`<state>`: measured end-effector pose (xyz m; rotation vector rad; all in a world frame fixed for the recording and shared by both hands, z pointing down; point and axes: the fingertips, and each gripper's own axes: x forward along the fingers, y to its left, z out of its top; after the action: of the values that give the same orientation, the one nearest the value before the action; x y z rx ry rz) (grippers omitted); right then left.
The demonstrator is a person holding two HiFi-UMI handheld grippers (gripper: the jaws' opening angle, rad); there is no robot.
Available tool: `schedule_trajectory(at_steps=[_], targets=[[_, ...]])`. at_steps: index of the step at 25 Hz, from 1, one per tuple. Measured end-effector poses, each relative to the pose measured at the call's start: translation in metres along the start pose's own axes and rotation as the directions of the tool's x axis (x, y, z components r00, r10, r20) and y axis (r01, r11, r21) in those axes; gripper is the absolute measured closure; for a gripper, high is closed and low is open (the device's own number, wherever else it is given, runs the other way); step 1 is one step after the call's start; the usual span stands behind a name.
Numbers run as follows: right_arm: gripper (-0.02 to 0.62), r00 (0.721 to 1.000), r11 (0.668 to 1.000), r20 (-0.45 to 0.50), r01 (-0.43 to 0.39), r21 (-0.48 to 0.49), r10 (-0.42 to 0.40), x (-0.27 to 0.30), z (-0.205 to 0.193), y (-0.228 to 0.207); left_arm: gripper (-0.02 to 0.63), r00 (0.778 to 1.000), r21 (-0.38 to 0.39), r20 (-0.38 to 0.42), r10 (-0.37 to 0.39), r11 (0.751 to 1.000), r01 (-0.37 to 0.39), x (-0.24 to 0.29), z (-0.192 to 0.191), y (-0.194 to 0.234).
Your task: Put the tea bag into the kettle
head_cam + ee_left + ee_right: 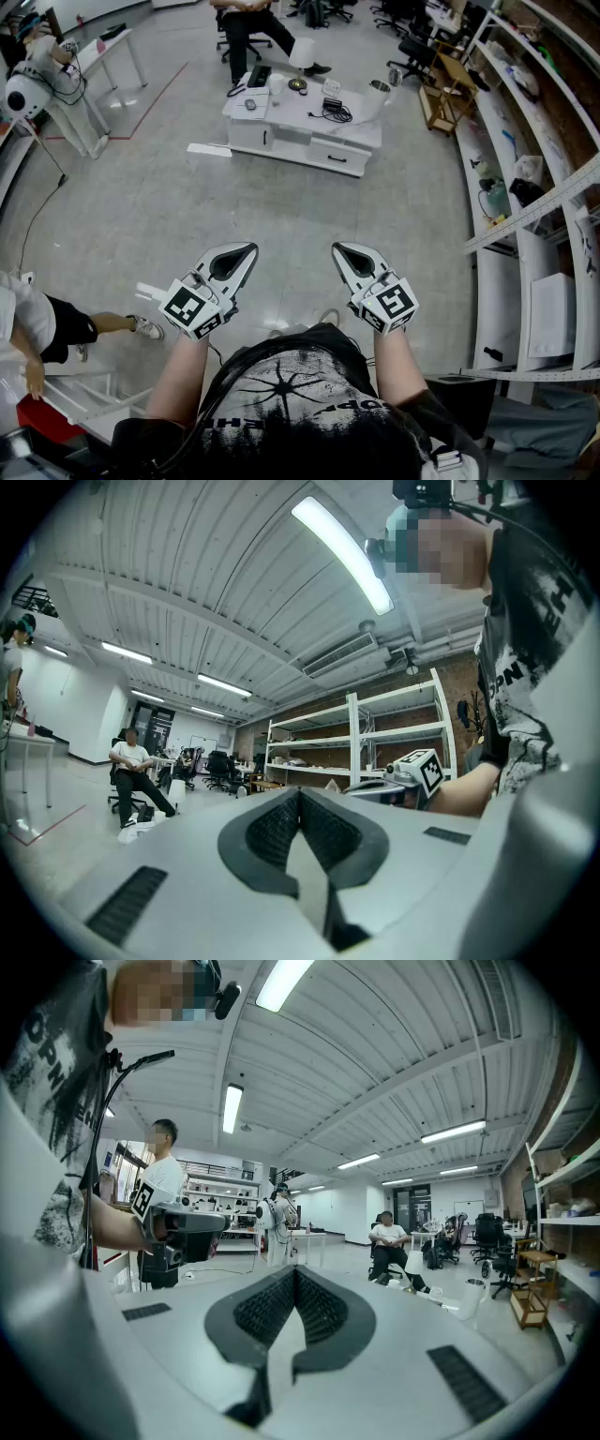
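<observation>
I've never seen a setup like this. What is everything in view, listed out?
low table: one, white, on the grey floor ahead
lamp: one, white shade, on the table's far edge
small items: several, black and white, on the table top; too small to name
seated person: one, dark trousers, behind the table
wooden trolley: one, light wood, right of the table
shelving: white, along the right side
bystander: one, black shorts, lower left edge
left gripper: one, white with dark pads, jaws together, empty
right gripper: one, the same, jaws together, empty
</observation>
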<state>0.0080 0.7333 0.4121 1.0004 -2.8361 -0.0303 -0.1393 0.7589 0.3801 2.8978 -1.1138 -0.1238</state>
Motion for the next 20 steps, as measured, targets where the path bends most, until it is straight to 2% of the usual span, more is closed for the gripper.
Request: schedule_trajectory(at_steps=[20], targets=[[0.592,1.000,0.998,0.009,-0.017,0.059,0.016,0.015,-0.001,-0.003,0.600,1.000,0.000,-0.005,0.003,1.000,-0.003,0.002,-0.005,0.009]])
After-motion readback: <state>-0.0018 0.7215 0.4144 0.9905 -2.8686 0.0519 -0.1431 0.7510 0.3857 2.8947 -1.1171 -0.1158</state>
